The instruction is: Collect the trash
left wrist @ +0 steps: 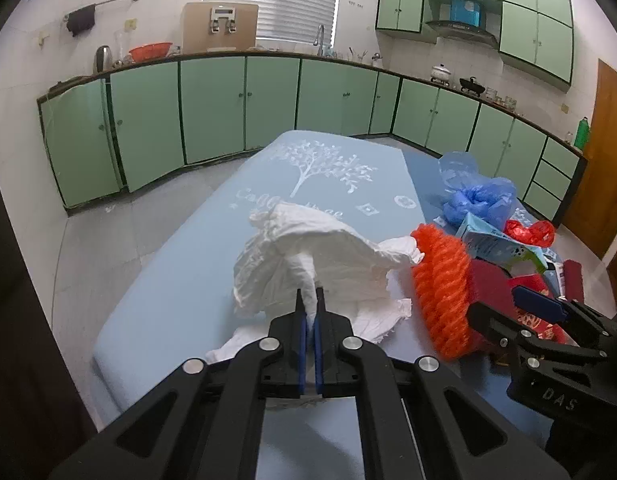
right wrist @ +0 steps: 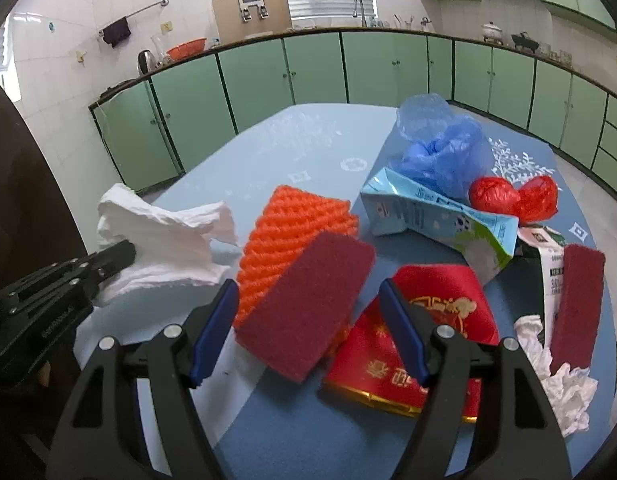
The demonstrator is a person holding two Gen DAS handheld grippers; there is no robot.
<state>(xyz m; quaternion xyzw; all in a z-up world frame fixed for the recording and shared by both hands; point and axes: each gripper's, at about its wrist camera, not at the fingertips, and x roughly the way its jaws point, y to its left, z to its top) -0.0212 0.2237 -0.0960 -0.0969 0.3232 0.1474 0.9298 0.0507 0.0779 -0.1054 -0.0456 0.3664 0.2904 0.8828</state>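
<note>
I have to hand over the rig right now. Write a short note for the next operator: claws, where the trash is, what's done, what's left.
Left claw: shut on the crumpled white tissue, lifted off the blue table.
Right claw: open, empty, poised over the maroon scouring pad, which lies on the orange mesh.
On the table: red envelope, milk carton, blue plastic bag, red plastic bag, second maroon pad, more tissue.
Done: tissue picked up. No bin in view.
Left: everything else.
</note>
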